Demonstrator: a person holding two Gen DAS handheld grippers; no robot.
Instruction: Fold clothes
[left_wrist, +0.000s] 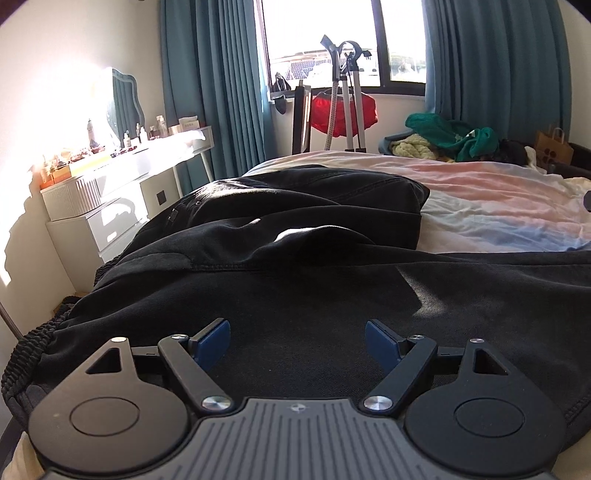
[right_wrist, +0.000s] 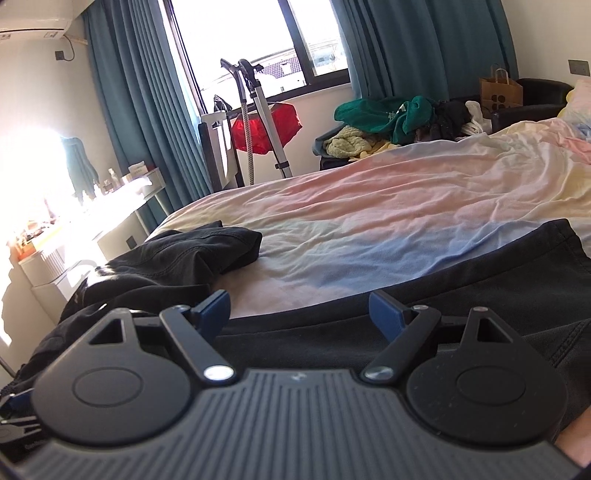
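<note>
Black trousers (left_wrist: 280, 266) with an elastic waistband (left_wrist: 26, 350) lie spread across the near side of the bed; one leg runs right, the other bunches toward the far left. My left gripper (left_wrist: 297, 341) is open and empty, hovering low over the black fabric near the waistband. My right gripper (right_wrist: 299, 314) is open and empty, just above the long edge of the trouser leg (right_wrist: 461, 288). The bunched other leg (right_wrist: 177, 254) lies to its left. The left gripper shows at the lower left edge of the right wrist view (right_wrist: 14, 424).
The bed has a pastel tie-dye sheet (right_wrist: 388, 221). A pile of green and yellow clothes (right_wrist: 380, 122) sits beyond the bed's far side. A white dressing table (left_wrist: 122, 166) stands left. A garment steamer stand (left_wrist: 347, 92) and brown paper bag (right_wrist: 500, 92) stand near the window.
</note>
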